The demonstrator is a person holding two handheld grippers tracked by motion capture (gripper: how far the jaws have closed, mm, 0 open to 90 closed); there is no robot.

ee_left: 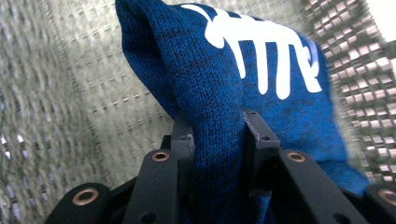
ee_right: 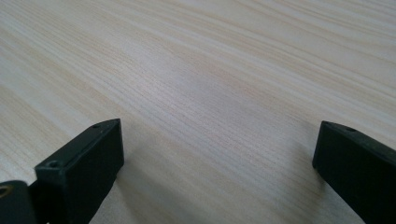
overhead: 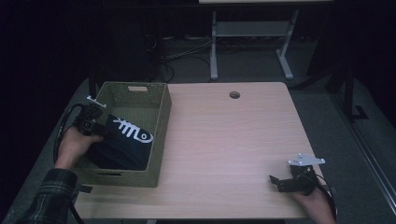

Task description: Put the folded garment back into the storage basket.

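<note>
My left gripper (ee_left: 217, 135), jaws clamped on the blue knit garment (ee_left: 243, 70), lowers it into the woven basket (overhead: 161, 126); release follows; right gripper (overhead: 280, 183) at four o'clock, jaws apart.

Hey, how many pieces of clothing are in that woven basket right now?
1: a dark blue knit garment with a white print, in the near part of the woven basket, clamped by the left gripper. Anything underneath it would be hidden.

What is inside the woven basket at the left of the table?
A folded dark blue knit garment with a white print lies in the woven basket, pinched by the left gripper. The garment covers the basket floor beneath it, so anything under it cannot be seen.
</note>
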